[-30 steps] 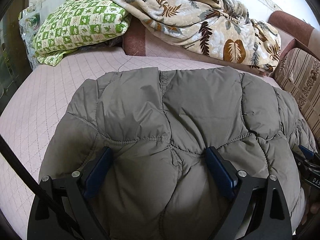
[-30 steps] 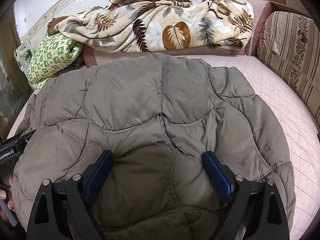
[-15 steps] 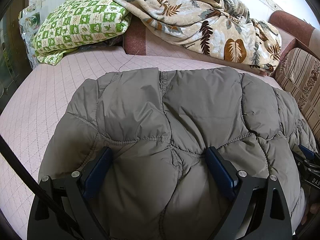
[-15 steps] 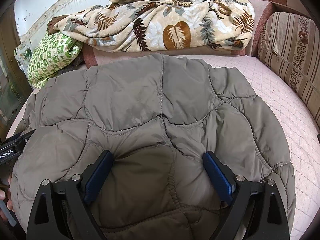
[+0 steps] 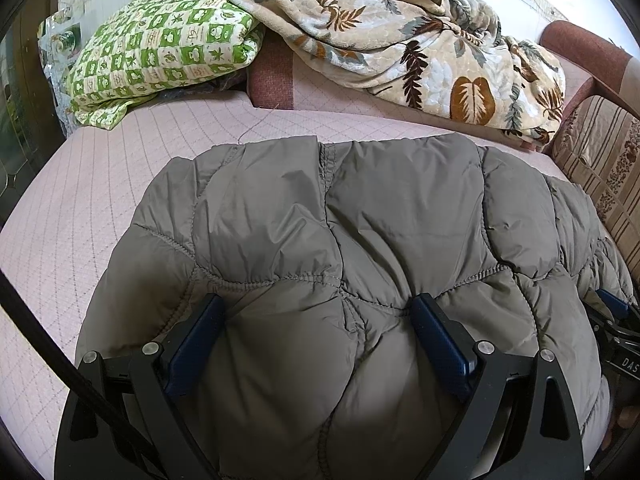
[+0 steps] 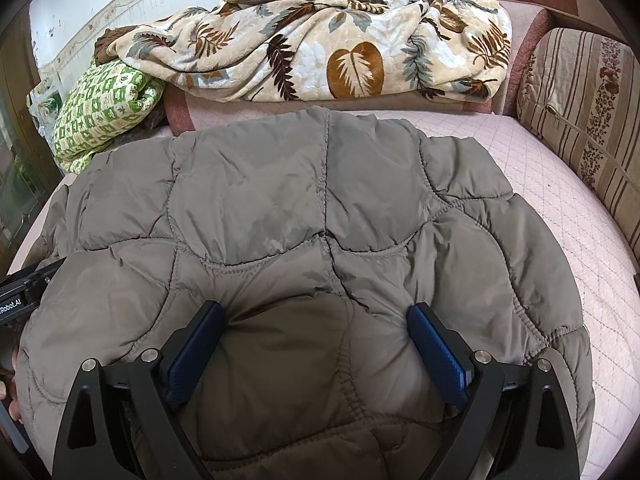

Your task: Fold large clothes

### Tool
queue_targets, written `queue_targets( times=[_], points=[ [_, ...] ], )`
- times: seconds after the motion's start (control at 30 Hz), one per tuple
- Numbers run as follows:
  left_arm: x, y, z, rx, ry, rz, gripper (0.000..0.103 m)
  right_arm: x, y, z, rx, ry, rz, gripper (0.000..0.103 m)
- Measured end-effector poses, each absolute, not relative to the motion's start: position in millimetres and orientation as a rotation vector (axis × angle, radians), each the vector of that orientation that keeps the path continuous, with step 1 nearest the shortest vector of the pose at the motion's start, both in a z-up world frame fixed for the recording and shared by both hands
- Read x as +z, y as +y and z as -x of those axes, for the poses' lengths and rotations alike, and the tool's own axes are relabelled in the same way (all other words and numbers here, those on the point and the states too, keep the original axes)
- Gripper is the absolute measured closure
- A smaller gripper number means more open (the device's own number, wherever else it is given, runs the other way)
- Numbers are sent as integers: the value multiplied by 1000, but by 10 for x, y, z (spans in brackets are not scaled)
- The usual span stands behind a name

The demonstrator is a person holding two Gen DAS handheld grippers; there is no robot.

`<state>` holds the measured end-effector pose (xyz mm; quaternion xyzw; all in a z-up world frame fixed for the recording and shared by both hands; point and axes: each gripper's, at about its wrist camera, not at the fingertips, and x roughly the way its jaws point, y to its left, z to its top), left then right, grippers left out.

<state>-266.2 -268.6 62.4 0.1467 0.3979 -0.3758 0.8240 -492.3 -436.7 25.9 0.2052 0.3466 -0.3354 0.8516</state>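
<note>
A puffy grey-brown quilted jacket (image 5: 360, 220) lies folded on the pink quilted bed, filling the near half of both views. My left gripper (image 5: 317, 300) is open, its blue-padded fingers (image 5: 200, 332) spread wide and pressed onto the jacket's near left part, with padding bulging between them. My right gripper (image 6: 315, 307) is open too and rests the same way on the jacket (image 6: 320, 200) further right. Each gripper shows at the edge of the other's view.
Pink quilted bedcover (image 5: 80, 200) lies bare to the left and, in the right wrist view, to the right (image 6: 560, 200). At the back are a green checked pillow (image 5: 160, 52) and a leaf-print blanket (image 5: 400, 40). A striped cushion (image 6: 580, 100) stands at the right.
</note>
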Motion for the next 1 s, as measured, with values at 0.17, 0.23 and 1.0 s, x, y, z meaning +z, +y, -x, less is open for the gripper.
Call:
queue_targets(
  times=[0.17,0.23,1.0],
  points=[
    [633,-2562,2645,-810,839,-268,9,310,-4338,4967,-705,708,-436,7],
    [697,-2433,2699,-792,831,-246,9,380,-4301,5052,-686,670,-454,7],
    [760,-1285,3892,-744,695,-262,9,469,-2922,5689,-619,598,-339,8]
  ],
)
